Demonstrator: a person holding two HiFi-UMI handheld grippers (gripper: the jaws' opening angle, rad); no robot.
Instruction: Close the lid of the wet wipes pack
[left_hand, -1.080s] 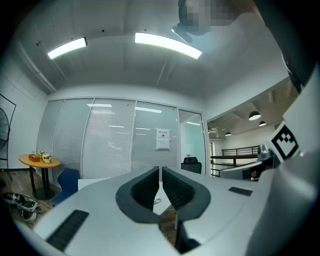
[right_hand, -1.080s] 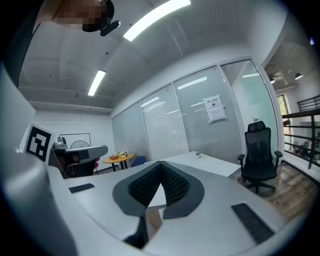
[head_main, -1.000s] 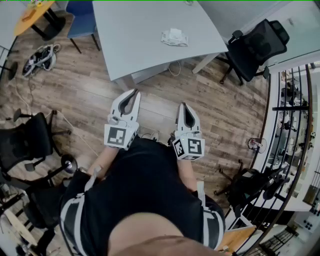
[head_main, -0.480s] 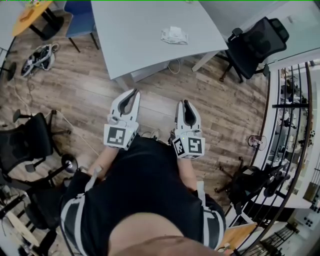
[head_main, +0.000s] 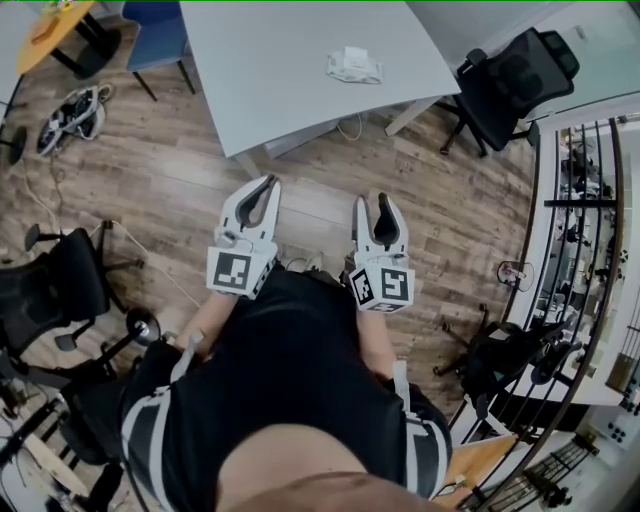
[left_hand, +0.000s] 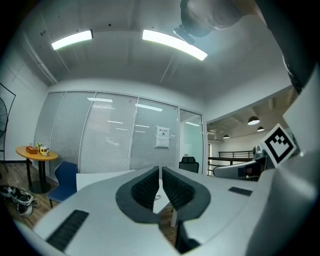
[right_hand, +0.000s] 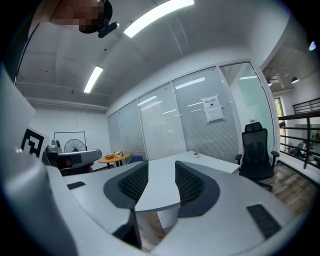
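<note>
The wet wipes pack (head_main: 354, 65) is a white crumpled-looking packet lying near the right front part of the grey table (head_main: 270, 80), far ahead of both grippers. My left gripper (head_main: 265, 184) is held over the wooden floor short of the table edge, its jaws shut with nothing in them; the left gripper view shows its pads (left_hand: 150, 186) almost together. My right gripper (head_main: 374, 203) is level beside it, its jaws opening and empty; the right gripper view shows the table (right_hand: 160, 187) through the gap. I cannot tell how the pack's lid stands.
A black office chair (head_main: 510, 85) stands right of the table, a blue chair (head_main: 160, 35) and an orange round table (head_main: 60, 30) at top left. Shoes (head_main: 75, 115) lie on the floor. Another black chair (head_main: 50, 285) is at left, a railing (head_main: 590, 200) at right.
The right gripper's jaws have gone from shut to open. Both grippers have edged slightly toward the table. The left gripper's jaws stay shut.
</note>
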